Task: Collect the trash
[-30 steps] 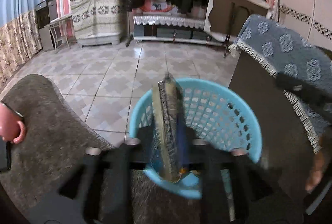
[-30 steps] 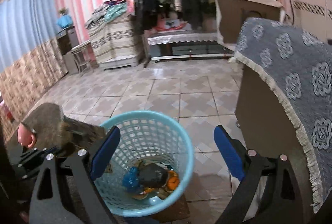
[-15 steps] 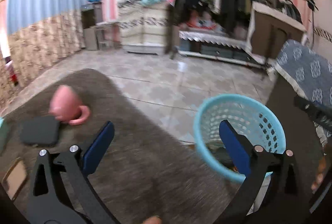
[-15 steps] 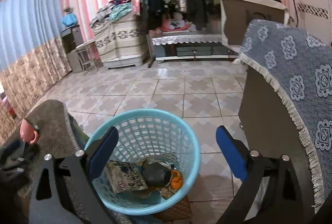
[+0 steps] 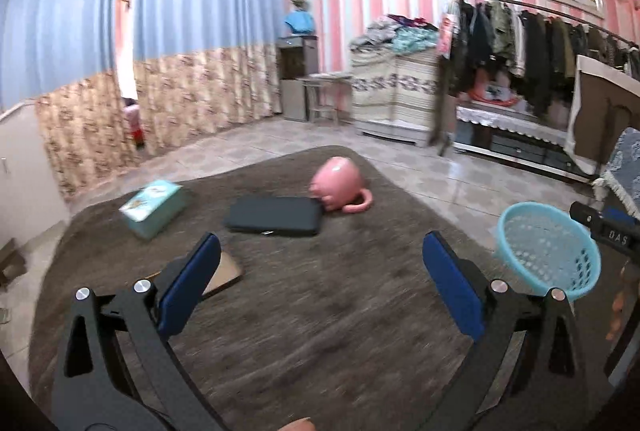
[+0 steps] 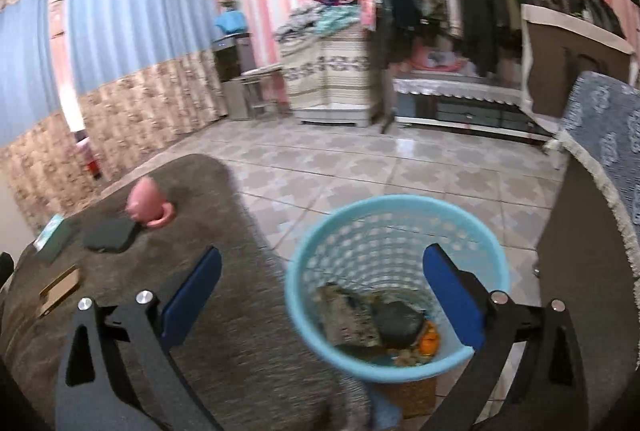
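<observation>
**Both grippers wide open and empty, trash sitting in blue basket**

Left gripper (image 5: 320,271) is hovering over the brown-covered table (image 5: 340,331), jaws spread wide, nothing between the blue pads (image 5: 192,283). Right gripper (image 6: 320,275) is also standing wide open and empty, its jaws having just been opening the last bit; it is pointing down over the table edge and the light blue basket (image 6: 304,271).

Trash is lying in the bottom of the basket: a flat patterned wrapper (image 6: 348,315), a dark rounded lump (image 6: 400,319) touching it, and orange scraps (image 6: 430,341) just beside that. Smaller bits under them are too blurred to tell. The basket is standing on the tiled floor (image 6: 380,171) just beside the table, between it and a dark cabinet with a grey-blue fringed cloth (image 6: 608,135).

Lying on the table in the left wrist view: a pink mug (image 5: 340,187) tipped on its side, touching the corner of a flat dark case (image 5: 276,217); a teal box (image 5: 154,207) near the case on its left; a thin brown card (image 5: 224,275) partly hidden behind the left jaw. The basket is showing at the right edge of this view, with the other gripper's black body just beside it.
</observation>
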### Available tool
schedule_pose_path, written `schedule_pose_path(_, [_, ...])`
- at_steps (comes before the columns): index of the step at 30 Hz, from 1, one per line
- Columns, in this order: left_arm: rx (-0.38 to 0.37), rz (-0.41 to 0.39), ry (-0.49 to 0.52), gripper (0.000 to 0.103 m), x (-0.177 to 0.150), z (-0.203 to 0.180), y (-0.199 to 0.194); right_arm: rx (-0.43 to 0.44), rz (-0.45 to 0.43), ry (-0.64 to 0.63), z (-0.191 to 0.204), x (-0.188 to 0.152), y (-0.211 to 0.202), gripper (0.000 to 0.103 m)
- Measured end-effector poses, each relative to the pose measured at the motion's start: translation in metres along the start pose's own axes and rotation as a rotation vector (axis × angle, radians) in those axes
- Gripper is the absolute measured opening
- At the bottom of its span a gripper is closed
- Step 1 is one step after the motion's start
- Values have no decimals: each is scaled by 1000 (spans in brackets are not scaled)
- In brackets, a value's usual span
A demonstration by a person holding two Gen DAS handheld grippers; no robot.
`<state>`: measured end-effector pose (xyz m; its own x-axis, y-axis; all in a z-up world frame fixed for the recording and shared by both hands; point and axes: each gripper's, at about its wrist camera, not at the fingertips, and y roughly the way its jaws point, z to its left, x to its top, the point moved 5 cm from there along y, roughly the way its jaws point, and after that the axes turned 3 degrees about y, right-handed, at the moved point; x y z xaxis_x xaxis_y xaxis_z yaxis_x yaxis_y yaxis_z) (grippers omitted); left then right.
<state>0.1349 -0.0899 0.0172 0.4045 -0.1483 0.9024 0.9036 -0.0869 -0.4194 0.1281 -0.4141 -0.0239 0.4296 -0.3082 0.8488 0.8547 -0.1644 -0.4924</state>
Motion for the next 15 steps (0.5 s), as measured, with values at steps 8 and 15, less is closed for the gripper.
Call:
schedule_pose_path(8, [67,-27,-85,98,-33,36,-49,85,-28,-169,68,-36,-37,99])
schedule_pose_path(15, [62,-37,-93,98,-50,40,-61,124,-28,-238,92,-59,-66,99])
